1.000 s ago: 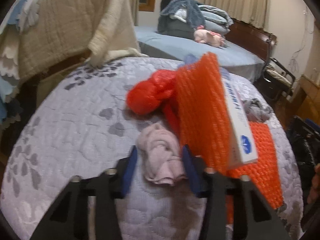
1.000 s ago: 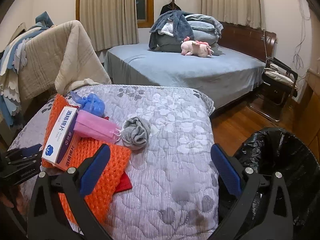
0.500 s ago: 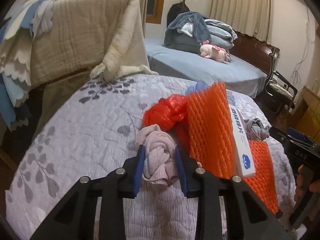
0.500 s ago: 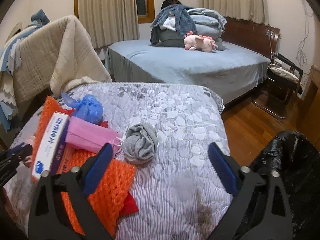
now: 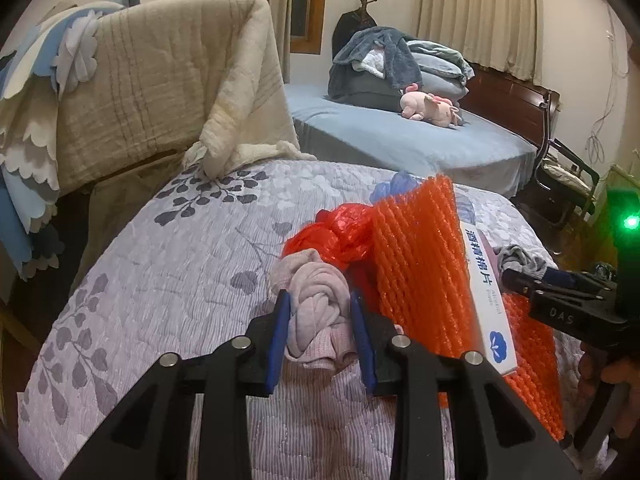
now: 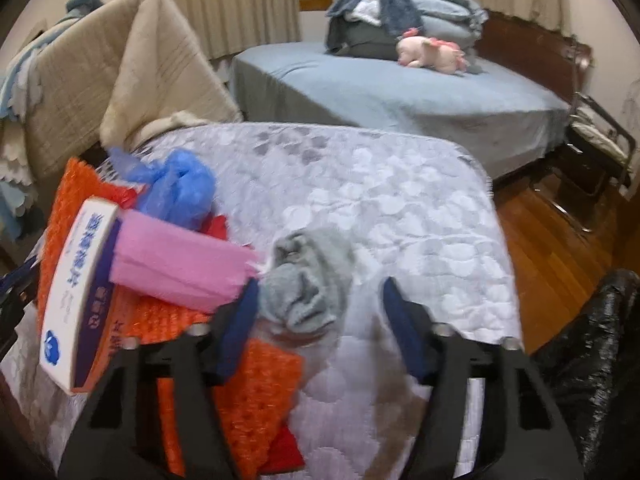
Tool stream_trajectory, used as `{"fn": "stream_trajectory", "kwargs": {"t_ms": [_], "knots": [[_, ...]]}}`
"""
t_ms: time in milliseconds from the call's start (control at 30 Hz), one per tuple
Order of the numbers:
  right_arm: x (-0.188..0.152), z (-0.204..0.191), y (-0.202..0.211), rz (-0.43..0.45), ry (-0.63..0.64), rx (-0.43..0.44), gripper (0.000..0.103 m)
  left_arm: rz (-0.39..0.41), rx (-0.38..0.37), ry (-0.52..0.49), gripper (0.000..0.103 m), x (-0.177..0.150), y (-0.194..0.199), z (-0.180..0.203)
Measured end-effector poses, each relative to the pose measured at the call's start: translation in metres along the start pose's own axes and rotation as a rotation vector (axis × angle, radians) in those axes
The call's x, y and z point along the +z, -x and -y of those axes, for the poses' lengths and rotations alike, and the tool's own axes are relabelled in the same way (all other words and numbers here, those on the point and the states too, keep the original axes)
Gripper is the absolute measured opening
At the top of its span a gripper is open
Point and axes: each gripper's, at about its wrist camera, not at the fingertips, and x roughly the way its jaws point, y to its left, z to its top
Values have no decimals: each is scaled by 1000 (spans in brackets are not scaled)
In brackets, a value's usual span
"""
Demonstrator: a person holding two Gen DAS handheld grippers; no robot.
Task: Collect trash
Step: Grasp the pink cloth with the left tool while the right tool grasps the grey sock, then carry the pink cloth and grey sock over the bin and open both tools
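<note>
My left gripper (image 5: 320,332) is shut on a balled pink sock (image 5: 316,312) lying on the quilted surface (image 5: 180,264). Beside it are a red plastic bag (image 5: 340,236), an orange mesh wrap (image 5: 424,264) and a white box (image 5: 490,300). My right gripper (image 6: 322,308) is open around a balled grey sock (image 6: 308,280), which lies nearer its left finger. A pink mask pack (image 6: 180,264), a blue plastic bag (image 6: 180,188) and the white box (image 6: 76,296) lie to the left on the orange mesh (image 6: 248,396). The right gripper also shows in the left wrist view (image 5: 536,284).
A black trash bag (image 6: 592,368) stands open at the right, on the wooden floor (image 6: 560,232). A blanket-draped chair (image 5: 160,92) stands behind the quilted surface. A blue bed (image 6: 400,88) with a pink plush toy (image 6: 432,52) is farther back.
My left gripper closed on the pink sock and holds it. My right gripper moved forward and down until its open fingers came around the grey sock.
</note>
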Motion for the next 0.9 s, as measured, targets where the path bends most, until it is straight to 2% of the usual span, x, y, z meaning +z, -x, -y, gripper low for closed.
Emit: {"fn": "stream_trajectory", "kwargs": {"t_ms": [133, 433, 900], "knots": [[0, -1, 6, 13, -7, 10, 40, 12, 0, 0, 31, 3, 5, 1], [9, 11, 55, 136, -30, 2, 40, 72, -7, -17, 31, 17, 30, 11], [4, 20, 127, 218, -50, 13, 40, 161, -84, -71, 31, 38, 75, 58]]}}
